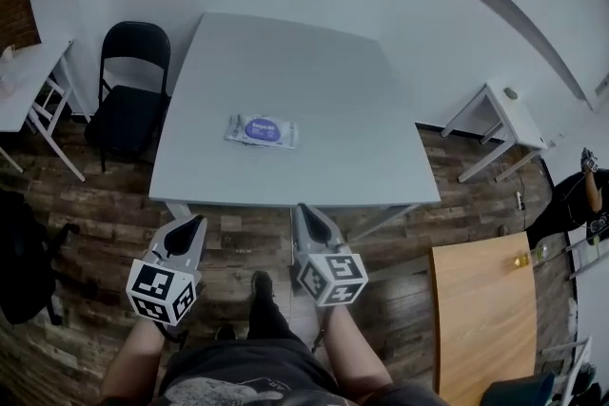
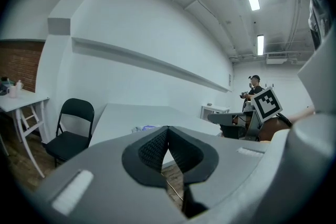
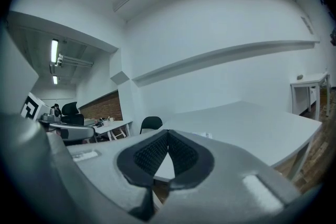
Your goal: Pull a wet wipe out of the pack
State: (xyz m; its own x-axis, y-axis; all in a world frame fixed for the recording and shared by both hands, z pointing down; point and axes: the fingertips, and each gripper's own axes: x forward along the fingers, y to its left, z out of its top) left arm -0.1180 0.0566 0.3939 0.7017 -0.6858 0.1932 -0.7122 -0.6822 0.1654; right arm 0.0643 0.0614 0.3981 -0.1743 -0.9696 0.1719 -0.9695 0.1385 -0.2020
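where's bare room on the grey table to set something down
The table holds only the wipe pack, left of centre. Widest bare patch: behind the pack to the far edge. Also bare: from the pack to the right edge, and the near strip. Tightest: between pack and the left edge by the black chair.

You held the left gripper (image 1: 195, 222) and the right gripper (image 1: 303, 209) side by side in front of your body, a small gap apart, both pointing forward and tipped only slightly below level. Each gripper's jaws were fully closed, the ribbed pads meeting at the tips with nothing between them, as each gripper view confirmed. Your left forearm (image 1: 131, 358) and right forearm (image 1: 354, 349) reached forward from your torso, each hand tucked behind its gripper's marker cube (image 1: 162, 290).
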